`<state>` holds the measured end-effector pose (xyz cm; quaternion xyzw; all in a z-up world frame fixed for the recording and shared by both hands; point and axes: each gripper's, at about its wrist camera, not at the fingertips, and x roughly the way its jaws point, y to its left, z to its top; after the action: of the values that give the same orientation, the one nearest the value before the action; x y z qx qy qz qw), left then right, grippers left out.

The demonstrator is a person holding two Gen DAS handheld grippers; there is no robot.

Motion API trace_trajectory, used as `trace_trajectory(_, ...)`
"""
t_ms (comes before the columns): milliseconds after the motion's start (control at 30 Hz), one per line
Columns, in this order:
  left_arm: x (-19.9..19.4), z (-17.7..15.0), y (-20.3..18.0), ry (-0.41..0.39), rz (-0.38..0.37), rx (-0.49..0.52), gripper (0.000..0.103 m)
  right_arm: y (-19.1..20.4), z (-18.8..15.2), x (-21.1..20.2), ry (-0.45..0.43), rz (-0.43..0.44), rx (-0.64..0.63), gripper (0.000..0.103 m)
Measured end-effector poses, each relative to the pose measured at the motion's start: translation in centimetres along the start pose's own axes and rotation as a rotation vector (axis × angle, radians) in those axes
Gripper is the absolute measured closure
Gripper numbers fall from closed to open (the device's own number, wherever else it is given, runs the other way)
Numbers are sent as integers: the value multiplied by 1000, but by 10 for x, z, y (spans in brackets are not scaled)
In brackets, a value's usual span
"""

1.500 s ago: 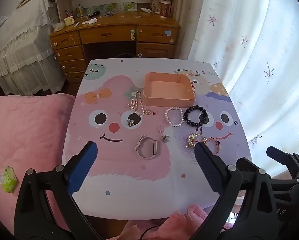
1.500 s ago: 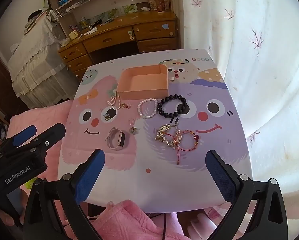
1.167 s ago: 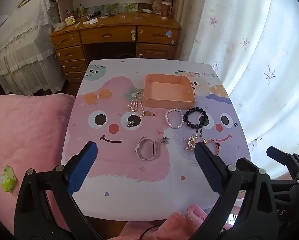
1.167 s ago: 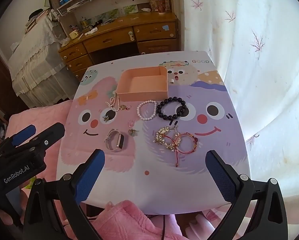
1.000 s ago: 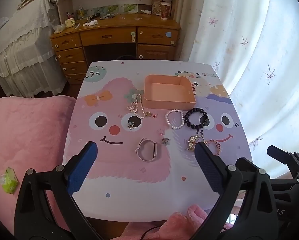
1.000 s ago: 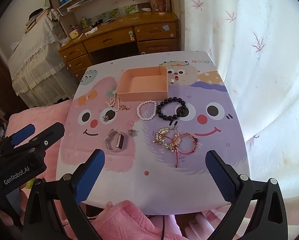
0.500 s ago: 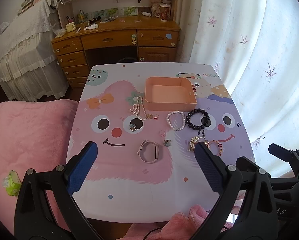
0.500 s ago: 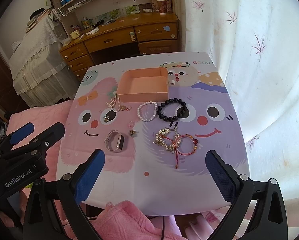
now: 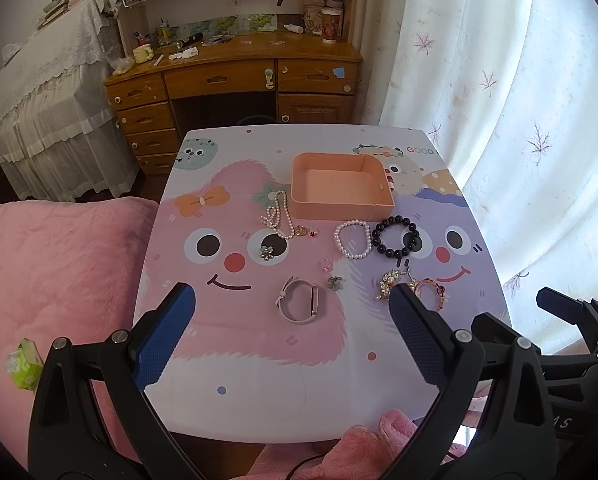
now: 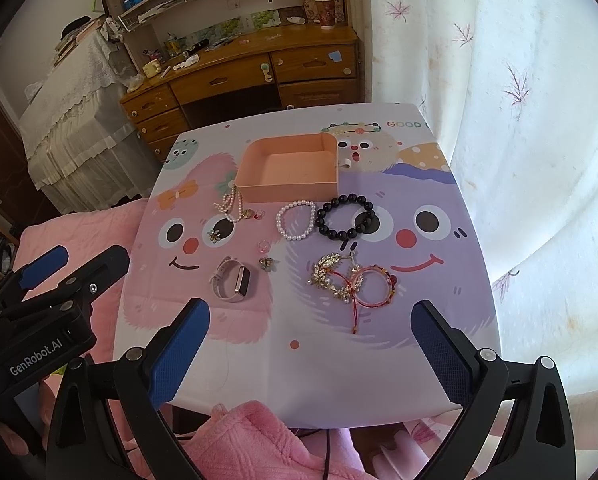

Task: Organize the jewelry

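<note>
Inventory from my remote station, left to right, all positions given against the pink tray (image 10: 287, 172), which sits empty on the far half of the table (image 10: 299, 364).

1. Left gripper (image 9: 291, 340): spread wide, holding nothing, hovering short of the table's near edge.
2. Pearl necklace (image 10: 231, 204): touching the tray's near-left corner. Risk: a loose strand, likely to trail over the tray wall if I pinch only one loop.
3. Flower brooch (image 10: 213, 234), small rings (image 10: 259, 213) and a tiny charm (image 10: 268, 263): nearer me than the tray, left of its middle. Risk: I judge them too small for these broad pads; they could skid away or flick off the table.
4. Watch (image 10: 233, 278): well nearer than the tray, on its left side (the easiest first pick, I think).
5. White pearl bracelet (image 10: 296, 220) and black bead bracelet (image 10: 346, 216): just before the tray's near wall, touching or nearly so. Risk: closing on one may drag the other.
6. Gold leaf piece (image 10: 329, 274) tangled with a red cord bangle (image 10: 373, 284): nearer than the tray, on its right. Risk: lifting one hauls both up.
7. Right gripper (image 10: 311, 348): spread, empty, over the near edge.
</note>
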<state>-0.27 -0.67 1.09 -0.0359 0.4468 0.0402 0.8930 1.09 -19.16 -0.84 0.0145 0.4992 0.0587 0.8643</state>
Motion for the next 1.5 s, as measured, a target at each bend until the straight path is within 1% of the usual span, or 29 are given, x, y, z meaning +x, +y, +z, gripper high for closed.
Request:
trace_trajectory(500, -8, -4, 1, -8, 4, -3, 6, -1, -2, -1, -2, 4, 0, 1)
trace_trajectory(1300, -8, -5, 2, -10, 3, 3, 6, 1, -9, -5, -6, 7, 2, 1)
trace_trajectory(1433, -9, -6, 3, -1, 2, 6, 6, 2, -11, -6, -2, 11, 6, 1)
trace_trajectory(1500, -9, -7, 7, 9, 2, 4, 6, 3, -6, -6, 7, 13, 9, 1)
